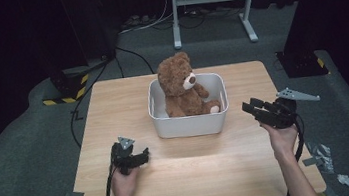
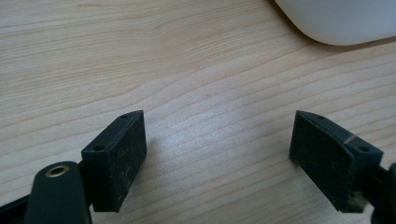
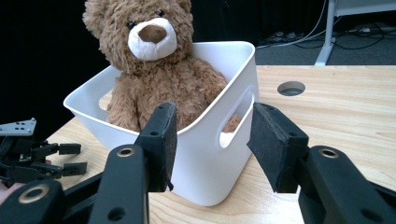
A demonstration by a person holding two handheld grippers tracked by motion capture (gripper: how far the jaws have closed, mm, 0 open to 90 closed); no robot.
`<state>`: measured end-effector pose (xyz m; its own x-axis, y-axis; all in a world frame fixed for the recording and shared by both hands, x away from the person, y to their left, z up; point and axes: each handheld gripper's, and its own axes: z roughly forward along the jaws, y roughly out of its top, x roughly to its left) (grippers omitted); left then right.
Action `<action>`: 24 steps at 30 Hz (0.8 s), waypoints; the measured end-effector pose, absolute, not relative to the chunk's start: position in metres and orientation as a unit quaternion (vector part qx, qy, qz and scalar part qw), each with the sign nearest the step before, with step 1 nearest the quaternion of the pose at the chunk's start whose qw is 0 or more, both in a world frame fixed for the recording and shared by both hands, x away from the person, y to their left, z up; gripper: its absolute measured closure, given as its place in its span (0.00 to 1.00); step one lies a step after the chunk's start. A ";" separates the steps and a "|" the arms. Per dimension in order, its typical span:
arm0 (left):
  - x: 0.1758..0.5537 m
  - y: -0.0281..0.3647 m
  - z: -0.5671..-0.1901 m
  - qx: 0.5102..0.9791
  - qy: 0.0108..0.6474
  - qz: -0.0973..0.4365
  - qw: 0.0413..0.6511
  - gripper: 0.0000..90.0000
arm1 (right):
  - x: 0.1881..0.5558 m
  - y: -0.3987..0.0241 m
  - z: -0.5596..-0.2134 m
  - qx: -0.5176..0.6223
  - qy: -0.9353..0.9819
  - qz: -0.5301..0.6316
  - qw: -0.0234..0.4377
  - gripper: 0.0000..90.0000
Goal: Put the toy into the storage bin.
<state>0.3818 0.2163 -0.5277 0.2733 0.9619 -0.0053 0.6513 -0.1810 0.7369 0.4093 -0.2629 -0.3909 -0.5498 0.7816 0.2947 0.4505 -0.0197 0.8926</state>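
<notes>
Beside the white bin [image 1: 190, 121] holding a teddy bear [image 1: 181, 84], the right claw [image 1: 257, 109] points released at its corner, apparently to grasp it, while the left claw [image 1: 142, 157] rests released on the worktop [image 1: 197, 176].

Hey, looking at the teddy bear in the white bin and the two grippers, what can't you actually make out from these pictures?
- Teddy bear: its legs and seat, hidden by the white bin wall in the right gripper view; the high view shows one foot.
- Bin floor: covered by the bear in the high view.
- Bin in the left gripper view: cut off by the top edge, one corner left.
- Left gripper: jaw gap too small in the high view.
- Right gripper: whether it touches the bin.
</notes>
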 end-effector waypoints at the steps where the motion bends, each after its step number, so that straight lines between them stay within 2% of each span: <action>1: 0.382 0.216 -0.528 0.730 0.553 0.241 0.322 0.21 | 0.409 -0.263 -0.392 0.450 0.684 0.554 0.151 0.57; 24: 0.382 0.216 -0.528 0.730 0.553 0.241 0.323 0.21 | 0.400 -0.267 -0.415 0.463 0.684 0.544 0.148 0.57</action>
<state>0.3818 0.2163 -0.5277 0.2730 0.9620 -0.0051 0.6513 -0.1810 0.7369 0.3996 -0.2673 -0.4153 -0.5272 0.7946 0.3011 0.4712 -0.0215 0.8817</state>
